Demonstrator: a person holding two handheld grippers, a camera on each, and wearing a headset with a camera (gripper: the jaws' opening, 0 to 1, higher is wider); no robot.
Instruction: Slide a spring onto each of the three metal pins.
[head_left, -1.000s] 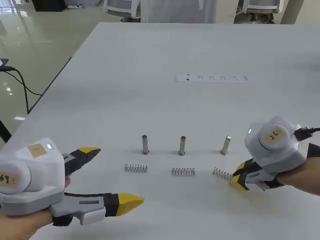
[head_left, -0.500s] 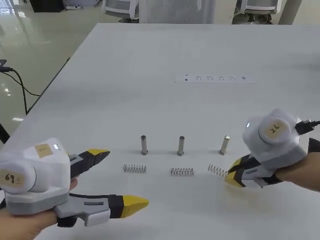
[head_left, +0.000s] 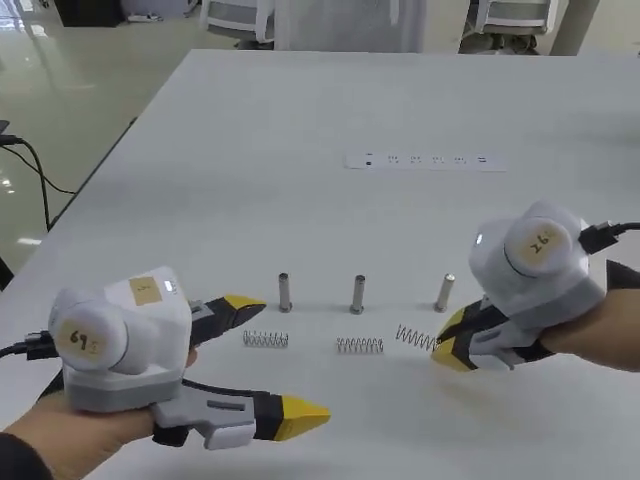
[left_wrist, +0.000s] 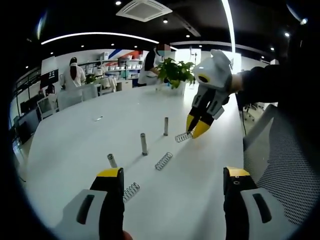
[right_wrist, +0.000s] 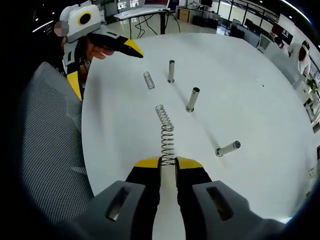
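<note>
Gripping one end of the right-hand spring (right_wrist: 167, 137), our right gripper (right_wrist: 168, 162) has its jaws pinched nearly together; that spring sits just before the right pin (head_left: 445, 292). We log the left gripper (left_wrist: 173, 172) spread wide, empty, near the left spring (head_left: 265, 340). Middle spring (head_left: 360, 345) lies on the table (head_left: 300, 150).

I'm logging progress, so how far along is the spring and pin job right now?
Done: nothing, the three upright metal pins stand bare. In hand: the right gripper is shut on the end of one coiled wire spring. Left: seating it, plus the two springs lying on the white table; the left gripper is open.
</note>
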